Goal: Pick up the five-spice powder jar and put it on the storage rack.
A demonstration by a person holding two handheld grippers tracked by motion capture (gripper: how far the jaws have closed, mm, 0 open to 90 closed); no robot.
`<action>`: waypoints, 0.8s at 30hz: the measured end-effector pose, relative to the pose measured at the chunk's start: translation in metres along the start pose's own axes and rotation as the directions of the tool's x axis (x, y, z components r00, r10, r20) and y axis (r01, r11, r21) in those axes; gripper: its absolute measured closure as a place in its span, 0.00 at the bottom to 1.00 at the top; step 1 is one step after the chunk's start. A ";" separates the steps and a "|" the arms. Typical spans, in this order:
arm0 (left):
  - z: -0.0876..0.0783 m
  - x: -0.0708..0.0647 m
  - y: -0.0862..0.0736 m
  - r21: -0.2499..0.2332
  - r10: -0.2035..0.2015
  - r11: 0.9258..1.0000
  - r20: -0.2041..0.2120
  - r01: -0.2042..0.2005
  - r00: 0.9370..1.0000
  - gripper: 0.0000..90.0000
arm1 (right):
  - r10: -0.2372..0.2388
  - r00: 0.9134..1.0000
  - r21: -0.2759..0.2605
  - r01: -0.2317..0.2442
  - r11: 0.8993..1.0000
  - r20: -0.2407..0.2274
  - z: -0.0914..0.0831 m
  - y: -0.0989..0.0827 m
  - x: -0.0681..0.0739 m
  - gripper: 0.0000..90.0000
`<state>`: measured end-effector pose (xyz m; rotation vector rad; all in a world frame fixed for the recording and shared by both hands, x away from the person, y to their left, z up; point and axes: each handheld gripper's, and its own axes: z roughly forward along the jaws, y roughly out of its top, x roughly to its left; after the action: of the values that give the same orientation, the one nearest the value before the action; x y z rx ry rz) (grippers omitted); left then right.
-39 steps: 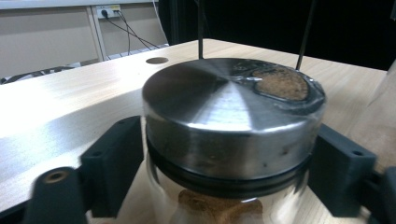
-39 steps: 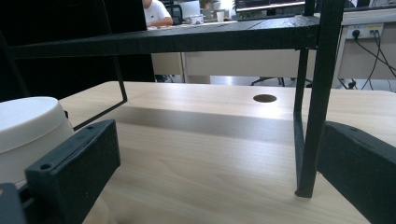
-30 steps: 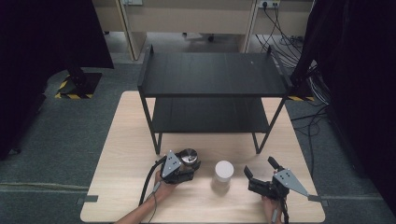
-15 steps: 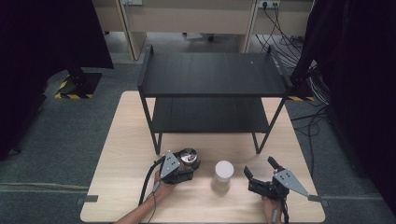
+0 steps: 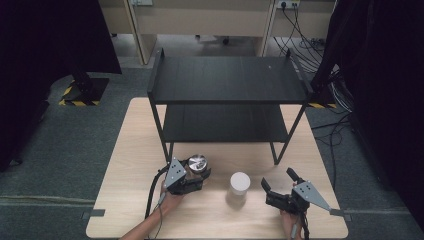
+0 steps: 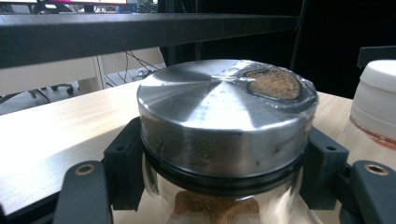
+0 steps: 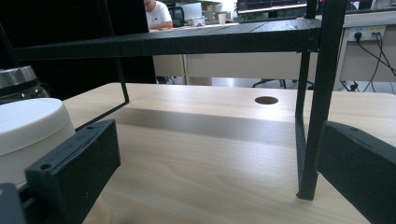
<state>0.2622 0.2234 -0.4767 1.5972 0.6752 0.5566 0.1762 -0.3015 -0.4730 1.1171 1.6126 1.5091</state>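
Observation:
A glass jar with a shiny metal lid (image 5: pixel 197 163) (image 6: pixel 224 116) stands on the wooden table (image 5: pixel 135 150), just in front of the black two-tier shelf (image 5: pixel 227 80). My left gripper (image 5: pixel 200 172) is shut on the jar, its black jaws clamping the sides just under the lid. A white-lidded jar (image 5: pixel 240 183) (image 7: pixel 28 130) stands to its right, between the two grippers. My right gripper (image 5: pixel 277 184) rests open near the table's front right, nothing between its jaws, the white jar just off its left jaw.
The shelf's front legs (image 5: pixel 277 147) stand on the table right behind the jars; one leg (image 7: pixel 313 116) rises close ahead of the right gripper. A round hole (image 7: pixel 266 100) marks the tabletop under the shelf. Cables trail from both grippers.

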 end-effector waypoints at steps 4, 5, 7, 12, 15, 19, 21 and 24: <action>-0.003 -0.001 0.008 0.001 0.002 1.000 0.002 -0.002 1.000 0.34 | -0.001 1.000 -0.001 0.001 1.000 0.001 0.000 0.000 0.000 0.00; -0.003 -0.001 0.010 0.003 -0.001 1.000 0.005 0.001 1.000 0.34 | 0.000 1.000 -0.001 0.000 1.000 0.001 0.000 0.000 0.000 0.00; -0.004 -0.001 0.013 0.000 -0.005 1.000 0.012 0.005 1.000 0.34 | -0.001 1.000 0.001 0.001 1.000 0.001 0.000 0.000 0.000 0.00; -0.006 -0.002 0.022 0.002 0.005 1.000 0.022 -0.005 1.000 0.34 | -0.001 1.000 0.001 0.001 1.000 0.001 0.000 0.000 0.000 0.00; -0.007 -0.003 0.027 0.002 0.005 1.000 0.026 -0.005 1.000 0.34 | -0.001 1.000 0.003 0.001 1.000 0.002 0.000 0.000 0.000 0.00; -0.009 -0.002 0.034 -0.006 0.004 1.000 0.036 -0.004 0.999 0.34 | -0.001 1.000 0.002 0.001 1.000 0.005 0.001 0.000 0.001 0.00; -0.011 -0.001 0.038 -0.008 0.002 1.000 0.043 -0.001 0.999 0.34 | 0.000 1.000 0.003 0.000 1.000 0.005 0.000 0.000 0.000 0.00; -0.013 0.001 0.046 -0.006 0.000 1.000 0.047 0.000 0.999 0.34 | 0.001 1.000 0.002 -0.001 1.000 0.006 0.000 0.000 0.000 0.00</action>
<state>0.2584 0.2299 -0.4293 1.5998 0.6378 0.5190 0.1765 -0.3012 -0.4728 1.1222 1.6104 1.5037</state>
